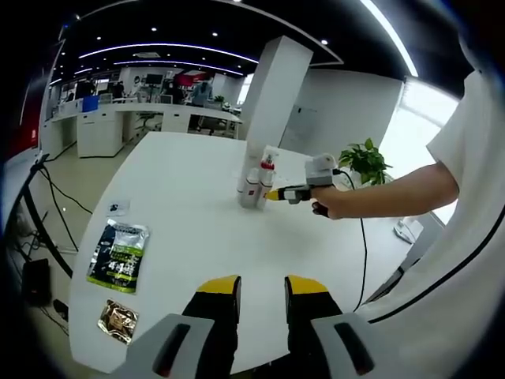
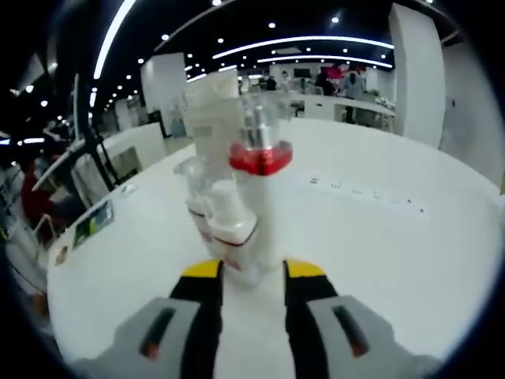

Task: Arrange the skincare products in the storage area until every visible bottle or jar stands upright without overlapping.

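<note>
bottles (image 1: pixel 256 183) of skincare stand upright in a tight cluster on a white bench (image 1: pixel 181 197), toward its far side in the left gripper view, touching or nearly touching one another. in the right gripper view the cluster sits close in front: a tall white bottle with a red collar (image 2: pixel 261 197), a shorter white bottle with a red band (image 2: pixel 229 229) pressed against its left, a small clear-capped bottle (image 2: pixel 192 180) just behind that, and a taller white tube (image 2: pixel 213 118) at the back. the right tongs (image 2: pixel 252 272), yellow-tipped, are parted by a narrow gap and hold nothing, their tips just in front of the base of the cluster; whether they touch it cannot be told. in the left gripper view the same right tongs (image 1: pixel 272 194) reach toward the cluster from the right, carried by a person's hand (image 1: pixel 325 204). the left tongs (image 1: pixel 263 286) hang well back from the cluster over the near edge of the bench, parted and holding nothing. left of the cluster and nearer the bench edge lie a green and silver packet (image 1: pixel 119 255) and a small gold packet (image 1: pixel 117 320). a potted plant (image 1: pixel 365 163) stands beyond the cluster, to its right.
</note>
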The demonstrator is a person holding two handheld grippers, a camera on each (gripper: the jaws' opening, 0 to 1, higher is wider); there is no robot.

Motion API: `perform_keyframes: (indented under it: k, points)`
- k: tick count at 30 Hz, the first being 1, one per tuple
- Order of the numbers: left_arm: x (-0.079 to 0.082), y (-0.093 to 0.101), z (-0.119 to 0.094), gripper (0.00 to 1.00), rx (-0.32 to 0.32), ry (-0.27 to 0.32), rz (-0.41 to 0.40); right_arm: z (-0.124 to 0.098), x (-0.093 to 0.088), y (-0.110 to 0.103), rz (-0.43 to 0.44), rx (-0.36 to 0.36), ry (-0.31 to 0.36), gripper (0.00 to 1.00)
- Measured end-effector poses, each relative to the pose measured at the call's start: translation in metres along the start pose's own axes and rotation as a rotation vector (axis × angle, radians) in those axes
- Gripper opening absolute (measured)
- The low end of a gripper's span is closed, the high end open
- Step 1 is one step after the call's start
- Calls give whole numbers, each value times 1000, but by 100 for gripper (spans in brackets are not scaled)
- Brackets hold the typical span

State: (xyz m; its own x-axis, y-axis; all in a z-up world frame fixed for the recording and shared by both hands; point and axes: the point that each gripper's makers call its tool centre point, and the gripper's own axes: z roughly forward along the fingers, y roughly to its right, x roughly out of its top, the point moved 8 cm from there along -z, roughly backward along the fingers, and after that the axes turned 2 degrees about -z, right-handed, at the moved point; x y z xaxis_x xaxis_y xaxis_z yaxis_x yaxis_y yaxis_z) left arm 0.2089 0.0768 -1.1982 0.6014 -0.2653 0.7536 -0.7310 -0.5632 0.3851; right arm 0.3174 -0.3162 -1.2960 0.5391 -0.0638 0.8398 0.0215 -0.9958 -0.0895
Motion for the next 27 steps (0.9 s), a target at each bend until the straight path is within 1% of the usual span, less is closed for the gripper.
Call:
perform_keyframes:
  k: [8,13,15,18,20,23,24,25,26,27]
  points:
    - [1,1,1,22,6,-2,0,4,2,0,30,1,7,29]
    - [-2,0,4,23,5,-8,-12,1,-3,-1,45,1,0,29]
    - [-4,-1,5,23,4,-15,-25,-4,-7,-3,58,5,1,29]
    - [-11,-7,8,24,10,-22,-61,-17,-19,-11,78,26,1,30]
    - [-13,-14,11,27,30,-32,-76,-27,-28,-18,95,50,-1,31]
    - [-12,-26,15,35,74,-26,-114,-45,-37,-31,101,86,-8,35]
    - [-12,-28,16,37,80,-25,-117,-52,-41,-36,105,97,-12,36]
    - [-11,-34,18,38,94,-23,-121,-54,-42,-37,104,103,-13,37]
    - [-9,-39,21,39,102,-19,-122,-62,-44,-41,104,117,-16,38]
    - [-8,-41,22,39,104,-17,-122,-65,-45,-43,103,121,-16,39]
